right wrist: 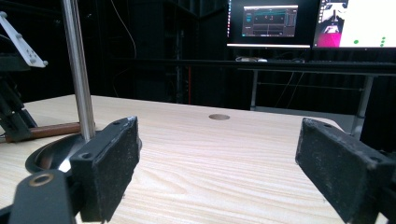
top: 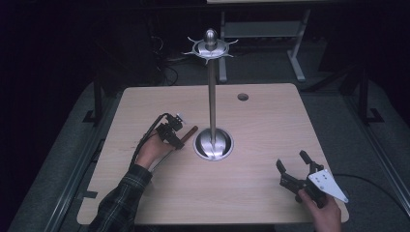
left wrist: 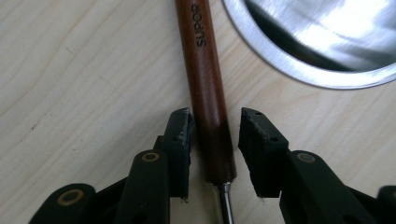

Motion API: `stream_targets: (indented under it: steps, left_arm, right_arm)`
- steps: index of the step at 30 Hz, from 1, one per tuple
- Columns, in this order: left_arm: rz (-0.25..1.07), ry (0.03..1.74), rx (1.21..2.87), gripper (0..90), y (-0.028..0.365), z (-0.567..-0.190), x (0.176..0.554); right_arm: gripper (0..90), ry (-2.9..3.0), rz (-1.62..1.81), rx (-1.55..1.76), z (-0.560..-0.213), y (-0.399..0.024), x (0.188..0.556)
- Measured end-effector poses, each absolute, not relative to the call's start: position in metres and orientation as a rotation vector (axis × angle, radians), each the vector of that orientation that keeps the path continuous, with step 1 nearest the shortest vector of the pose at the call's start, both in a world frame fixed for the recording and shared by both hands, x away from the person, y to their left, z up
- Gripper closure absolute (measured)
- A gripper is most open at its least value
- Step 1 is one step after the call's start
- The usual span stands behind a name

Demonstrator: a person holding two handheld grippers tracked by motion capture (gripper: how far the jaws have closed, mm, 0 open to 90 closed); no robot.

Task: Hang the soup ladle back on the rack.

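— Where is the wooden handle [left wrist: 208,93] lying?

— Flat on the table [top: 270,125], just beside the rim of the stand's steel base [top: 213,143], on the side toward the left gripper [top: 175,136]. That gripper is straddling it near the end where the metal shank [left wrist: 226,205] begins; one pad is touching or nearly touching the wood, the other is standing off, so nothing is being squeezed yet.

— And how should the grab go?

— I'd say centre the handle between the pads, then close evenly — a lopsided pinch could roll it against the base.

— The right gripper [top: 293,167]?

— Resting well away from the base, jaws spread wide, carrying nothing.
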State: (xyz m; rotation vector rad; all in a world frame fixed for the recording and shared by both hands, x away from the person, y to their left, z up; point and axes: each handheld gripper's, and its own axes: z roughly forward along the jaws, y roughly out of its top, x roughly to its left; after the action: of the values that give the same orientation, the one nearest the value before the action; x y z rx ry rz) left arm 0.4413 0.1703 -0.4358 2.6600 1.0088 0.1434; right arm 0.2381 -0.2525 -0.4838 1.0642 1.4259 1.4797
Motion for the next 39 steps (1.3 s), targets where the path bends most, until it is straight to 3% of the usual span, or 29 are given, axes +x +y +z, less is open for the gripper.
stream_targets:
  steps: [17,26,39]
  left_arm:
    - [0.168,1.049,2.659,73.8,0.168,-0.438,0.441]
    - [0.171,1.066,2.638,74.1,0.171,-0.438,0.442]
    - [0.157,1.003,2.454,74.1,0.196,-0.408,0.432]
  right_arm:
    - [13.0,1.429,1.48,1.065,-0.484,-0.253,0.238]
    - [13.0,1.428,1.481,1.066,-0.484,-0.253,0.238]
    - [13.0,1.426,1.48,1.064,-0.484,-0.252,0.238]
